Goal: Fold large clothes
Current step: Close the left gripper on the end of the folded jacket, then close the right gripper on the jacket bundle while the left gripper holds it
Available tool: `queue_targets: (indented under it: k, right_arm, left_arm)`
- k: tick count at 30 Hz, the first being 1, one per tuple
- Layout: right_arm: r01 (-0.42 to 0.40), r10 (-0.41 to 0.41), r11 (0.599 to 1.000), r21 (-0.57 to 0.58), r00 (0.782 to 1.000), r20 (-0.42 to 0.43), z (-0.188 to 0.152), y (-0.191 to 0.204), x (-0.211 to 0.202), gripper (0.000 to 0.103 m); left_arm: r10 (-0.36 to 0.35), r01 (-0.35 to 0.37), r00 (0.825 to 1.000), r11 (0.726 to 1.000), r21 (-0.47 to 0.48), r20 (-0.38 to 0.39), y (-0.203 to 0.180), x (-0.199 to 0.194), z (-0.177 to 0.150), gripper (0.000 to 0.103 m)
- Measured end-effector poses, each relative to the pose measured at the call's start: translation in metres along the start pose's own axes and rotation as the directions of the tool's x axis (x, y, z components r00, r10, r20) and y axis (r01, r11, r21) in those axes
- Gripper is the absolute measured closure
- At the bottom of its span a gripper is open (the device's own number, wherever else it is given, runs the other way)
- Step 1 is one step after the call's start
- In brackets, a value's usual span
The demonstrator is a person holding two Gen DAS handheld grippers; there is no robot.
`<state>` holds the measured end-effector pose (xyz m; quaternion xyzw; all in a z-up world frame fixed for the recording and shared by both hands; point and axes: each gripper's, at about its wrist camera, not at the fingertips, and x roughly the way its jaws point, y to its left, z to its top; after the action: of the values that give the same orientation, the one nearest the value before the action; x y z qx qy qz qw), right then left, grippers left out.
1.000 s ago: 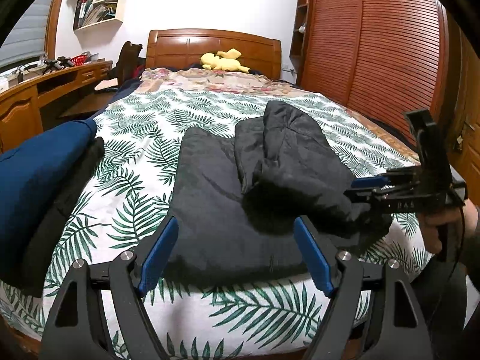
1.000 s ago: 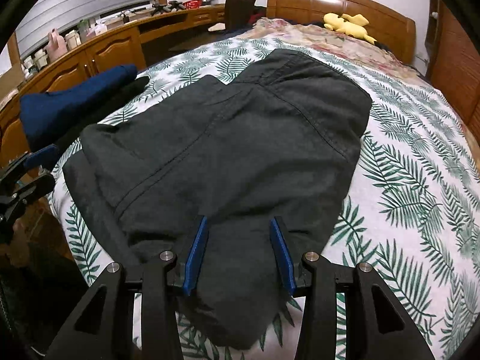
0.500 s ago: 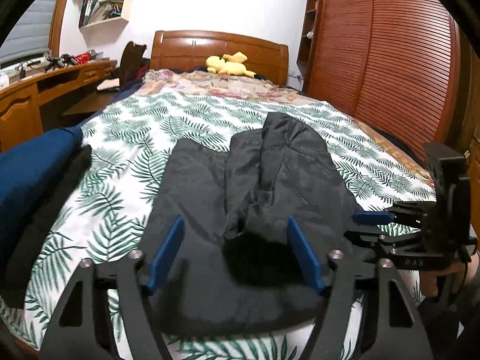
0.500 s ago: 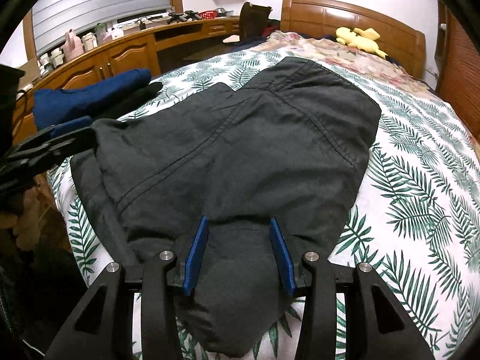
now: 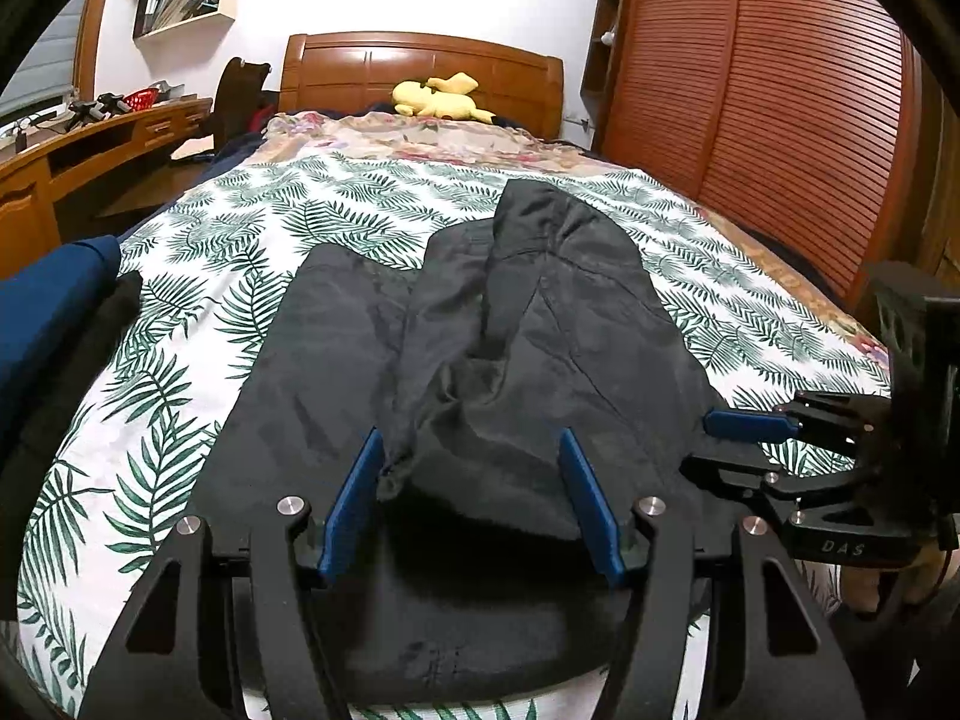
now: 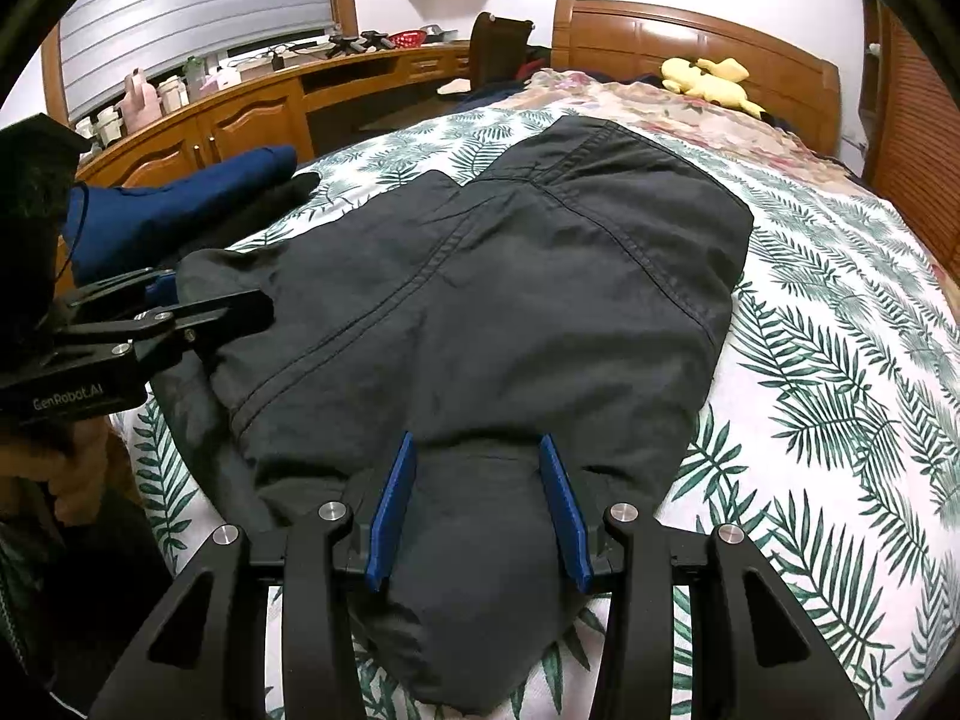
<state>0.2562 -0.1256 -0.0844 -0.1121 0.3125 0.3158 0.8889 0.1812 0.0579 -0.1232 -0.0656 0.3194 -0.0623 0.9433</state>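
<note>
A dark grey garment point(image 5: 540, 330) lies spread on the leaf-print bed sheet point(image 5: 210, 300), its near part bunched into a raised fold. My left gripper point(image 5: 471, 444) straddles that fold at the garment's near end. Its jaws are closing, and the blue pads point(image 5: 354, 498) stand either side of the cloth with the left one at the fold's edge. In the right wrist view the same garment point(image 6: 510, 270) fills the middle. My right gripper point(image 6: 477, 444) is shut on a pinched bulge of its near hem. Each gripper shows in the other's view: the right gripper point(image 5: 699, 444), the left gripper point(image 6: 240, 300).
A blue garment point(image 6: 180, 204) over a black one lies at the bed's left edge. A yellow plush toy point(image 5: 438, 99) rests by the wooden headboard point(image 5: 420, 66). A wooden desk point(image 6: 252, 114) runs along the left, and slatted wardrobe doors point(image 5: 750, 90) along the right.
My left gripper has moved in over the garment's near fold and its jaws have narrowed around it. The right gripper keeps its grip, hardly shifted.
</note>
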Motion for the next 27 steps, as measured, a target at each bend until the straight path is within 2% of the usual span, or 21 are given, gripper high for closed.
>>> queue_targets:
  k: [12, 14, 16, 17, 20, 23, 27]
  right_arm:
    - [0.022, -0.022, 1.0, 0.0, 1.0, -0.011, 0.002, 0.004, 0.0, 0.058]
    - [0.024, -0.024, 1.0, 0.002, 1.0, -0.013, 0.003, 0.004, 0.0, 0.058]
    - [0.028, -0.028, 1.0, 0.004, 0.999, -0.015, 0.004, 0.004, -0.001, 0.058]
    - [0.031, -0.031, 1.0, 0.004, 0.999, -0.018, 0.005, 0.004, -0.001, 0.058]
    - [0.031, -0.031, 1.0, 0.005, 0.999, -0.02, 0.011, 0.004, -0.008, 0.058]
    - [-0.007, 0.007, 1.0, 0.003, 1.0, -0.003, 0.016, 0.004, -0.022, 0.058]
    - [-0.059, 0.06, 0.998, -0.033, 0.997, 0.04, 0.026, 0.011, -0.045, 0.058]
  left_arm:
    - [-0.009, 0.009, 1.0, 1.0, 0.003, -0.011, 0.003, 0.0, -0.003, 0.042]
    - [-0.019, 0.019, 1.0, 1.0, 0.015, -0.011, 0.002, 0.0, -0.004, 0.061]
    - [-0.022, 0.023, 1.0, 0.999, 0.033, -0.009, 0.0, -0.001, -0.005, 0.086]
    - [-0.026, 0.026, 1.0, 0.999, 0.048, -0.003, -0.002, -0.001, -0.006, 0.09]
    - [-0.03, 0.028, 0.999, 0.998, 0.063, 0.038, -0.006, -0.012, -0.005, 0.094]
    - [-0.027, 0.022, 0.995, 0.998, 0.052, 0.099, -0.004, -0.032, 0.001, 0.094]
    - [0.039, -0.052, 0.983, 0.996, 0.07, 0.178, 0.0, -0.066, 0.012, 0.095]
